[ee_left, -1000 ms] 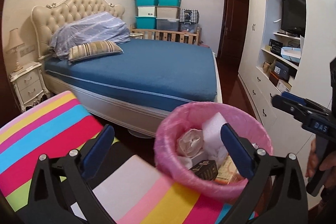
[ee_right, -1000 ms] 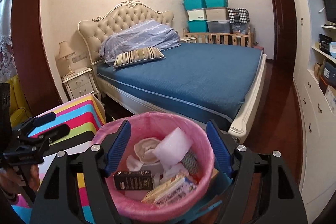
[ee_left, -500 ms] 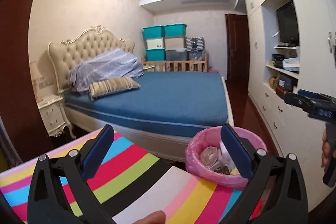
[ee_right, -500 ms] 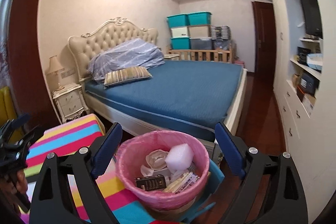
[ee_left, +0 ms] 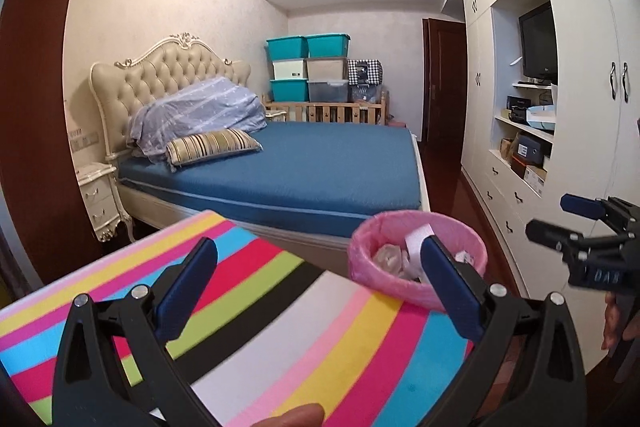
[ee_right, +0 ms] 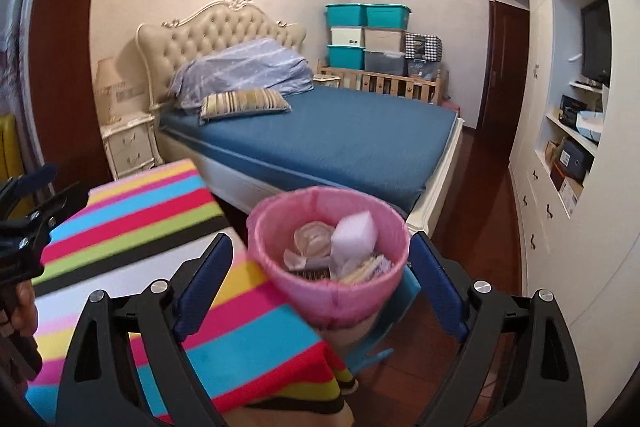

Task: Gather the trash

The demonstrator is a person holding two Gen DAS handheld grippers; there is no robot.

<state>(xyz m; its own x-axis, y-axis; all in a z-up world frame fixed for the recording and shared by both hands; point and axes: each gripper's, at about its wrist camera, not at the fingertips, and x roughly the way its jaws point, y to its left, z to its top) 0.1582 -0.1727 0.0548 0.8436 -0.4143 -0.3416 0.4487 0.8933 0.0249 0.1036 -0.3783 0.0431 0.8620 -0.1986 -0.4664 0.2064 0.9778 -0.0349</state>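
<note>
A bin with a pink liner [ee_left: 416, 259] [ee_right: 328, 291] stands just past the far right corner of the striped table [ee_left: 280, 307] [ee_right: 140, 219]. Inside lie a white foam block [ee_right: 354, 233], crumpled paper [ee_right: 312, 239] and some packets. My left gripper [ee_left: 318, 279] hovers open above the tablecloth with nothing between its fingers, the bin ahead to its right. My right gripper [ee_right: 320, 255] is open too and faces the bin from a short way back, not touching it. Each gripper shows in the other's view: the right gripper [ee_left: 576, 227] and the left gripper [ee_right: 28, 211].
A blue bed [ee_left: 320, 163] fills the middle of the room, a nightstand [ee_right: 128, 143] at its left. White wardrobes with shelves and a TV [ee_left: 538, 43] line the right wall. Storage boxes [ee_right: 366, 35] and a door [ee_right: 504, 67] stand at the back. A blue item [ee_right: 400, 299] sits under the bin.
Both grippers have drawn back and risen away from the bin, which now looks smaller and farther. More of the striped table and ceiling shows. The right jaws have widened a little.
</note>
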